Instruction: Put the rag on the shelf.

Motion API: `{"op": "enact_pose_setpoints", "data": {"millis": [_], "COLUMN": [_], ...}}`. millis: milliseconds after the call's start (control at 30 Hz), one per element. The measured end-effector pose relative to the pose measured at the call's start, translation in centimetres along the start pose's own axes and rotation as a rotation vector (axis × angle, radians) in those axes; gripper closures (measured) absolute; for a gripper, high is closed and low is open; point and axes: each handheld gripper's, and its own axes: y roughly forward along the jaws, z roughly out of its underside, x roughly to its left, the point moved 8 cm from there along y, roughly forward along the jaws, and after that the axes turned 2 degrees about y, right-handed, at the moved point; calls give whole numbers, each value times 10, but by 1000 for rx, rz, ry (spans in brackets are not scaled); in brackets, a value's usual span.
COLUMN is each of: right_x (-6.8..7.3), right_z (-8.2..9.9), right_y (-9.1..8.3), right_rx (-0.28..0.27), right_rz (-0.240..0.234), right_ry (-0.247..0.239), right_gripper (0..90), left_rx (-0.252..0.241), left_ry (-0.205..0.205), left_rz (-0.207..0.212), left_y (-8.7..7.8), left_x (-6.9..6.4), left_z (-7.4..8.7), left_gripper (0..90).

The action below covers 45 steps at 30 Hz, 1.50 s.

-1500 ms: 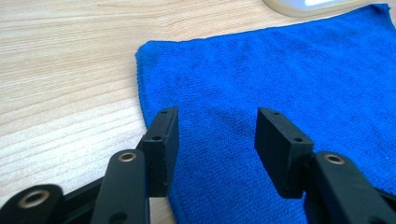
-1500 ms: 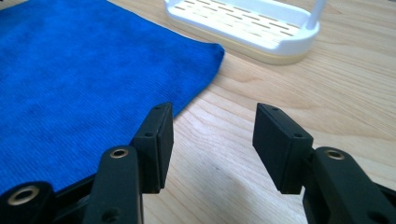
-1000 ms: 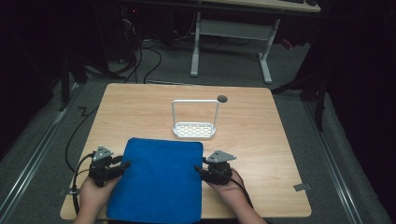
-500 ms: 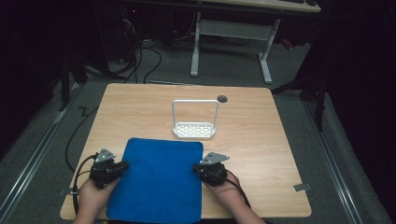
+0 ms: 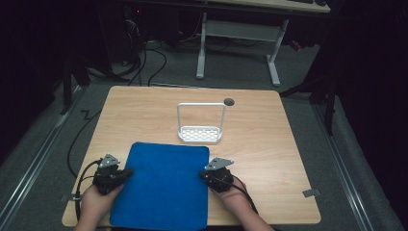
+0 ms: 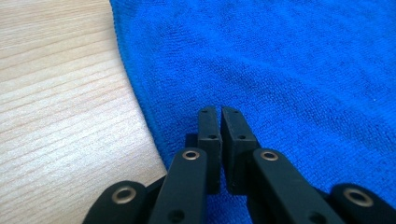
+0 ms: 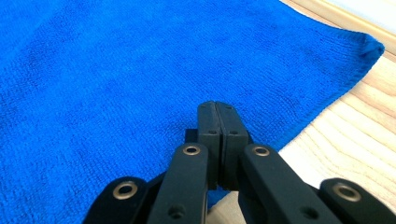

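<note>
Near edge of the blue cloth (image 5: pixel 163 187) and both forearms, cut off by the frame's bottom.

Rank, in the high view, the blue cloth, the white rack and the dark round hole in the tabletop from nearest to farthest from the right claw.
From the right claw:
1. Blue cloth, right at the claw tips, on its left.
2. White rack, farther up the table, mid-table.
3. Dark round hole, beyond the rack, near the far edge.

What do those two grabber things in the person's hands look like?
Both are black. The left gripper and right gripper each carry a grey three-cornered plate on top and trail a black cable. Up close, each has two flat black jaws on arms with round metal rivets. The forearms show no sleeves.
</note>
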Motion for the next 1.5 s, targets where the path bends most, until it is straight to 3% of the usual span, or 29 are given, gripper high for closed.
{"op": "enact_pose_setpoints", "data": {"millis": [233,300,333,467,667,833,1000,1233,1500], "right_x": [-3,-5,-8,-17,-30,-44,-54,-58,-63], "right_z": [3,5,8,15,27,38,43,44,47], "right_y": [-4,-6,-9,-18,-31,-45,-52,-53,-58], "right_rx": [3,2,2,2,8,13,22,24,40], "right_rz": [4,11,20,43,75,89,107,118,149], "right_ry": [6,8,15,33,58,108,127,134,114], "right_gripper": [900,900,900,900,900,900,900,900,900], "left_rx": [7,23,38,54,54,61,59,58,61], "left_ry": [5,16,55,103,121,140,173,235,249], "left_rz": [40,64,77,101,145,178,228,255,265], "left_y": [2,4,7,16,23,26,30,38,38], "left_x": [-5,-12,-20,-33,-46,-58,-80,-107,-112], "left_z": [-1,-3,-5,-12,-17,-18,-18,-21,-21], "left_gripper": [874,874,873,870,866,860,845,839,833]}}
